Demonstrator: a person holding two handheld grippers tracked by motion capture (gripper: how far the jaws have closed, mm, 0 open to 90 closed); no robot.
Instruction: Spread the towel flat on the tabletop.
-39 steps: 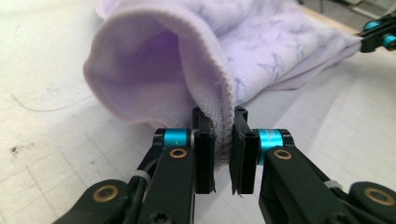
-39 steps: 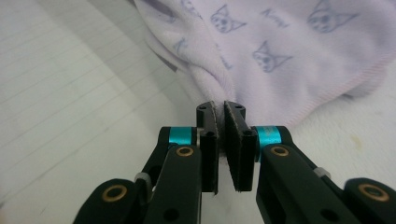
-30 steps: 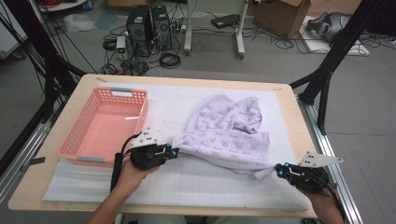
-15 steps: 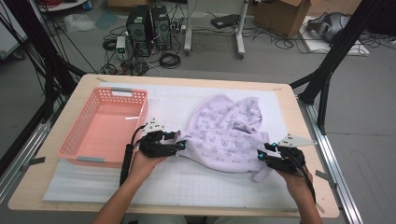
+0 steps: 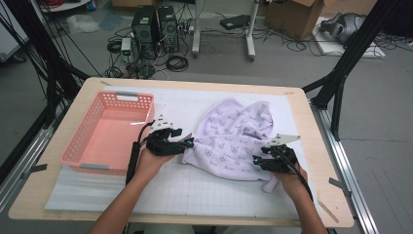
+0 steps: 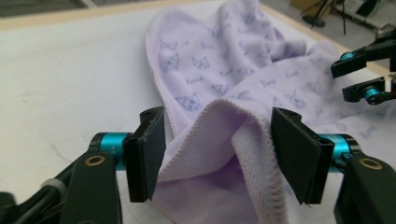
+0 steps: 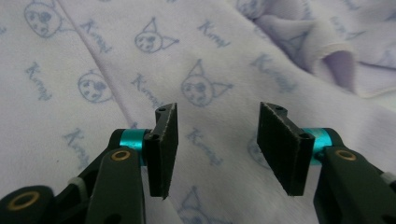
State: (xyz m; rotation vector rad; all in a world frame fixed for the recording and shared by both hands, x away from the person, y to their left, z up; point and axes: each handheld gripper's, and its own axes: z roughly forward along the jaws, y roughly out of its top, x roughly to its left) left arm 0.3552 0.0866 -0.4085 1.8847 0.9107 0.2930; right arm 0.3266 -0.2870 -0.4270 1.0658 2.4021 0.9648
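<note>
One purple towel (image 5: 238, 139) with little cat faces lies bunched on the white mat (image 5: 195, 185), in the middle of the desk (image 5: 311, 126). Its far edge stops short of the mat's far edge, and its right side comes close to the mat's right edge. The mat in front of the towel is bare, so there is room to move there.

There are two grippers. The left gripper (image 5: 187, 144) is at the towel's left edge. Its fingers (image 6: 147, 151) have just been opening. A fold of the towel's hem stands between them, loose, and the pads do not squeeze it. The right gripper (image 5: 255, 160) is at the towel's near right part. Its fingers (image 7: 166, 140) have just been opening too. They stand apart over the flat cloth and grip nothing.

One pink basket (image 5: 80, 146) sits just left of the left gripper, near the desk's left edge.
</note>
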